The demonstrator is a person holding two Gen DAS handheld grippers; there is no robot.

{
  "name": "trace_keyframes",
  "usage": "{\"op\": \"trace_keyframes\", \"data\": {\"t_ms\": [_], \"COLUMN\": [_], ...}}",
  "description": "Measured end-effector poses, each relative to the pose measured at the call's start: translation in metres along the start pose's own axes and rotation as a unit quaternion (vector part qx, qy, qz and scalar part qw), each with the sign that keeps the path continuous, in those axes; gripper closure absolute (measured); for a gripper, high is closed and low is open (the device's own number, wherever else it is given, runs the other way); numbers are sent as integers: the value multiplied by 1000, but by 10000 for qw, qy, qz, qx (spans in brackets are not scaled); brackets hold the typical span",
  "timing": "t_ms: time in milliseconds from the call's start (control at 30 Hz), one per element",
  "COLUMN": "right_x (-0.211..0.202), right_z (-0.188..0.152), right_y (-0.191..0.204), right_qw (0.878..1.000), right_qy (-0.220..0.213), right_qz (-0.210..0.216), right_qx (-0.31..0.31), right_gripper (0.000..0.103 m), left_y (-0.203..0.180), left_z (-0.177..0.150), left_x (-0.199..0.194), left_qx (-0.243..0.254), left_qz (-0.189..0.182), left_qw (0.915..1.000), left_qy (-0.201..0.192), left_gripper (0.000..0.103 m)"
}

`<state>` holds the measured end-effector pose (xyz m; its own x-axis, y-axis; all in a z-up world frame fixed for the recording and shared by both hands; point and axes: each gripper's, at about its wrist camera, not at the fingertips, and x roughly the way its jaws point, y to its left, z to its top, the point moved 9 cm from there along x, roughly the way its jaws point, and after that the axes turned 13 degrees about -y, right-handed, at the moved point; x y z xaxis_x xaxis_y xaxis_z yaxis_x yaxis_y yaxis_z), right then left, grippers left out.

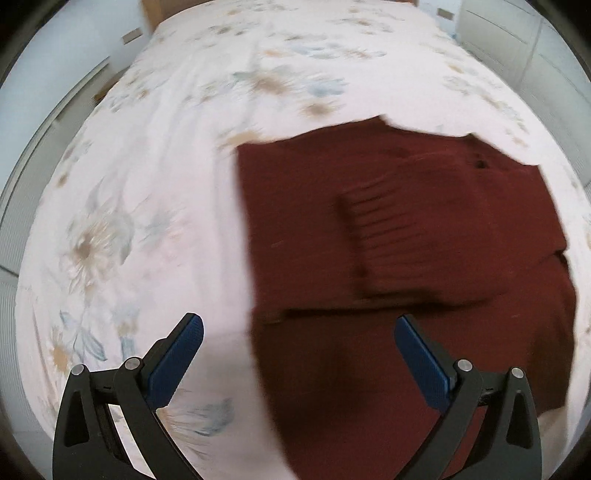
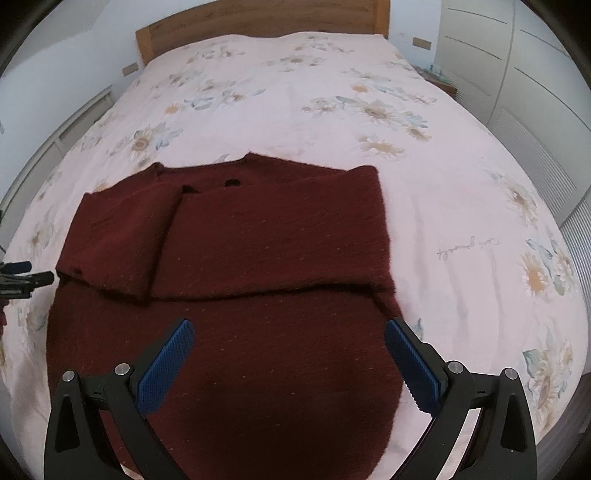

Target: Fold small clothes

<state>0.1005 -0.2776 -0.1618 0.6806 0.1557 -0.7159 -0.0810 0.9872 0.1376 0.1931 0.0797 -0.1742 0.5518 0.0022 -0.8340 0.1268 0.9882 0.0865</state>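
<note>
With both sleeves laid inward on the maroon sweater (image 2: 240, 258) at center frame, we hold our left gripper (image 1: 298, 354) and right gripper (image 2: 289, 356) spread and empty, best pinching the hem's corners evenly next.

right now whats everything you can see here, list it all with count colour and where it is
sweater: one, dark red knit, lying flat on the near part of the bed, both sleeves folded in over its front
bedspread: one, pale pink with a daisy print, covering the whole bed
headboard: one, light wood, at the far end of the bed
wardrobe: one, white, along the right side of the room
wall plates: two, beige, on the wall either side of the headboard
left claw: one, black with blue pads, open over the sweater's left edge, nothing between the pads
right claw: one, black with blue pads, open over the sweater's lower half, empty
</note>
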Motion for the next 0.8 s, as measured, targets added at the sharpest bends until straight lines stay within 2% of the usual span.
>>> {"op": "trace_keyframes", "data": {"t_ms": [133,267,367,433,500,567,667,800], "right_x": [7,14,21,25,29,32,35,39], "right_z": [-5,-8,-8,-7,-2,5,20,45], "right_y": [12,23,35,44,57,70,93,134], "right_qw": [9999,9996,9991,9987,9983,9977,9962,9920], "right_qy": [111,200,255,275,261,233,162,-7], "right_qz": [-4,-18,-1,23,81,159,301,504], "right_qx": [-100,-190,-326,-423,-515,-609,-797,-1161], "right_gripper": [1,1,1,1,1,1,1,1], "left_y": [13,9,2,-3,-7,-13,-11,1], "left_z": [-16,-23,-20,-14,-9,-5,-3,-3], "left_x": [28,55,70,75,76,78,78,77], "left_qx": [63,227,168,111,87,121,171,-33], "left_qz": [83,141,84,-46,-181,-322,-387,-503], "left_qw": [9996,9987,9987,9991,9993,9990,9988,9985], "left_qy": [277,444,467,397,304,276,229,219], "left_gripper": [6,32,35,43,70,84,90,92]}}
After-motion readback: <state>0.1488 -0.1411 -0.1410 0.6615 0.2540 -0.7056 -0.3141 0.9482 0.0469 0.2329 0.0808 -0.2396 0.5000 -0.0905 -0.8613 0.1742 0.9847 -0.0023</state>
